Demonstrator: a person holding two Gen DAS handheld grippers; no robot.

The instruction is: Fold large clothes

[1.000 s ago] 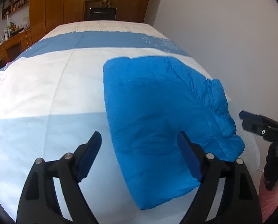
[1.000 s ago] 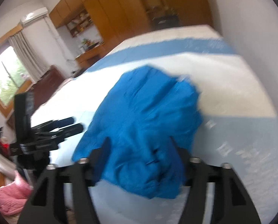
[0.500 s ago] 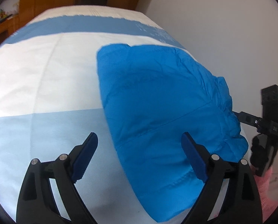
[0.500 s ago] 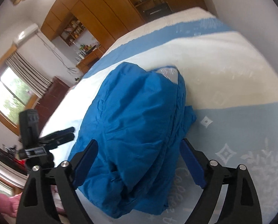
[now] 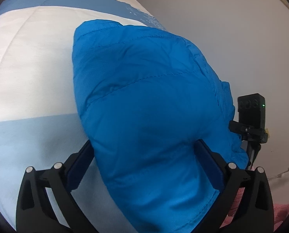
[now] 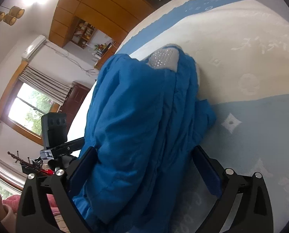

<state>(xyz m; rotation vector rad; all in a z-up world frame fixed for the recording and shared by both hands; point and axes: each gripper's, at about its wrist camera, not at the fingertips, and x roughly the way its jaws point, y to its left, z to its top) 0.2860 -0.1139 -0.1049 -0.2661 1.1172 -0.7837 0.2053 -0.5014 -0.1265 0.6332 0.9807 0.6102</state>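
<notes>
left wrist view gives us the blue padded jacket (image 5: 150,101) lying folded on the bed (image 5: 29,62), toward the bed's right side, close to the pale wall (image 5: 231,29). its quilted back faces up, with stitched seams running across it, and its near end bulges up between the fingers of our left tongs (image 5: 144,157). those tongs stand spread wide, one finger on each side of the fabric; whether the pads touch it we cannot tell, but they are not clenched on it.

from the right wrist view the same jacket (image 6: 136,116) shows its layered edge, several folds stacked together, with a grey lining patch (image 6: 163,59) exposed at the far end. our right tongs (image 6: 144,165) are also spread wide, straddling the near end of the bundle, gripping nothing.

each view catches the other tool beside the jacket: the right one (image 5: 249,120) at the jacket's right edge, the left one (image 6: 57,136) at its left.

the bed cover (image 6: 251,77) is striped in white, pale blue and darker blue. beyond it stand wooden cabinets (image 6: 90,5), a window (image 6: 31,108) with curtains, and an air conditioner (image 6: 34,46) on the wall.
</notes>
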